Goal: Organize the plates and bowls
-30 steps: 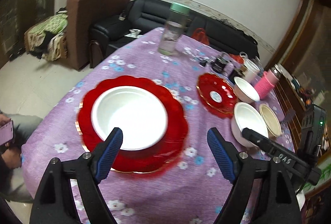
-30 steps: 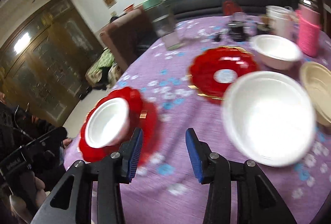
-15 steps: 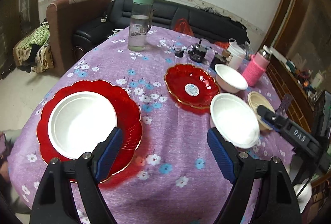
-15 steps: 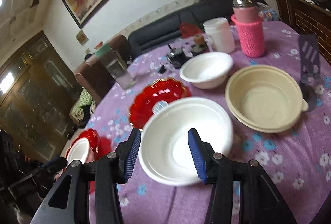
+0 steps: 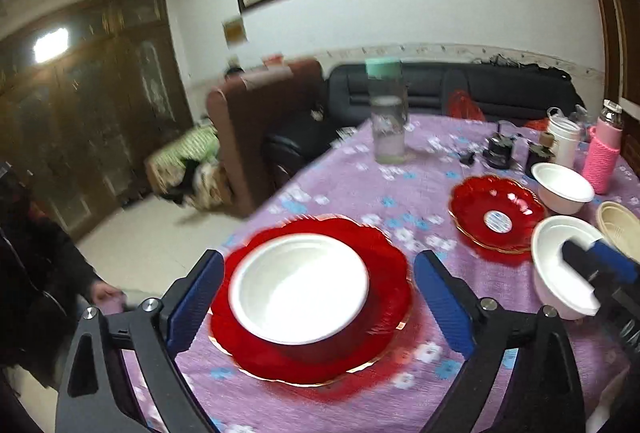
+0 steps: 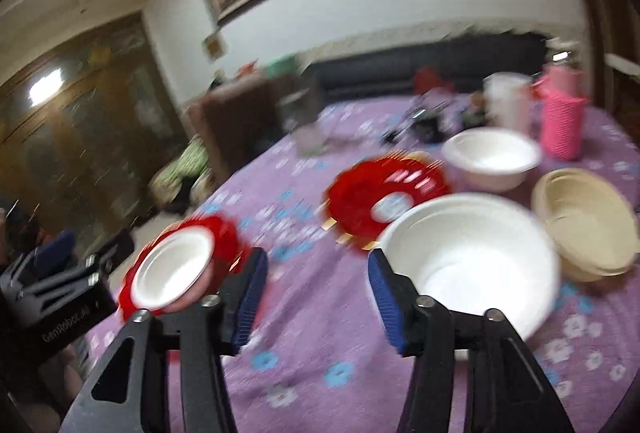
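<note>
Left gripper (image 5: 316,307): fingers spreading wide, nothing pinched, white bowl framed between them but untouched.
White bowl (image 5: 298,287): empty, sitting in the big red plate (image 5: 384,317) on the purple tabletop (image 5: 360,185).
Right gripper (image 6: 314,299): fingers parting, empty, large white bowl (image 6: 472,261) just right of them.
Small red plate (image 6: 360,201): empty.
Beige bowl (image 6: 584,221): empty, far right.

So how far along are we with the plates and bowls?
Early. One white bowl sits on the large red plate. Nothing is held: left gripper and right gripper are both opening, empty. Small red plate, two white bowls and the beige bowl remain separate.
</note>
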Demonstrator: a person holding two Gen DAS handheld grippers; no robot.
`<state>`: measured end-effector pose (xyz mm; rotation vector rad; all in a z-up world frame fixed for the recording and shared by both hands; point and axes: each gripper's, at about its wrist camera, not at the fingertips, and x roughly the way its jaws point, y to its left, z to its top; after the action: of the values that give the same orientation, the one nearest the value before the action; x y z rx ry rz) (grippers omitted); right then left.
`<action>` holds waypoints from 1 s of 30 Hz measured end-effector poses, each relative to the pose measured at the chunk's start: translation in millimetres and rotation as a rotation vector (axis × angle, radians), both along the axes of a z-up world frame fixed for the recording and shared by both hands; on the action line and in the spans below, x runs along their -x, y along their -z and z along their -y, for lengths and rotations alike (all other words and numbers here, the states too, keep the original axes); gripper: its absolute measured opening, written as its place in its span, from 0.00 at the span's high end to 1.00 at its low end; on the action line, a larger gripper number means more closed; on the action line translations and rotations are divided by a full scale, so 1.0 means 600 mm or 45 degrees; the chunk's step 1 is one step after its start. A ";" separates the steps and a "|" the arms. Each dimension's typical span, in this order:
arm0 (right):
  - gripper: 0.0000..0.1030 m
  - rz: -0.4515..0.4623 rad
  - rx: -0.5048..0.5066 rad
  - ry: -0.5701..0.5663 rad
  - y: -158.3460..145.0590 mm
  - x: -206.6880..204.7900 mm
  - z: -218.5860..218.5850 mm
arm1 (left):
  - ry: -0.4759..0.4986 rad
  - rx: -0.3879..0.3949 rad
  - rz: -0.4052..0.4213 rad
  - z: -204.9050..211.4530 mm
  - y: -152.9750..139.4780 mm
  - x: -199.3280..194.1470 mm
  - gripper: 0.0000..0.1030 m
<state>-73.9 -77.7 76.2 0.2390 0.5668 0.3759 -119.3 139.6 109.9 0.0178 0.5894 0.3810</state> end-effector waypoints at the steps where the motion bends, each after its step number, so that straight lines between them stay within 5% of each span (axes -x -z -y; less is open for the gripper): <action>1: 0.25 0.009 -0.016 0.066 0.000 0.001 0.018 | 0.029 0.072 -0.035 -0.001 0.004 -0.009 0.07; 3: 0.19 0.004 -0.070 0.180 0.006 -0.004 0.053 | 0.120 0.199 -0.088 0.011 0.012 -0.019 0.07; 5: 0.21 -0.083 -0.084 0.111 0.016 -0.019 0.059 | 0.293 0.285 -0.120 0.042 0.018 -0.016 0.07; 6: 0.34 -0.097 -0.091 0.049 0.016 -0.024 0.053 | 0.353 0.288 -0.120 0.057 0.019 -0.010 0.07; 8: 0.39 -0.063 -0.045 0.003 0.011 -0.015 0.038 | 0.441 0.268 -0.085 0.081 0.016 0.008 0.09; 11: 0.40 0.014 0.026 0.042 0.007 -0.005 0.027 | 0.403 0.295 -0.005 0.072 0.005 0.028 0.09; 18: 0.40 -0.007 0.069 0.183 0.027 -0.011 0.046 | 0.354 0.344 0.048 0.049 -0.013 0.052 0.09; 30: 0.32 -0.012 0.160 0.275 0.036 -0.012 0.049 | 0.349 0.377 -0.036 0.048 0.008 0.062 0.09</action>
<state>-67.0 -107.1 54.7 0.1787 0.5657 0.1297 -156.4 110.6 105.2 -0.1785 0.6570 0.0251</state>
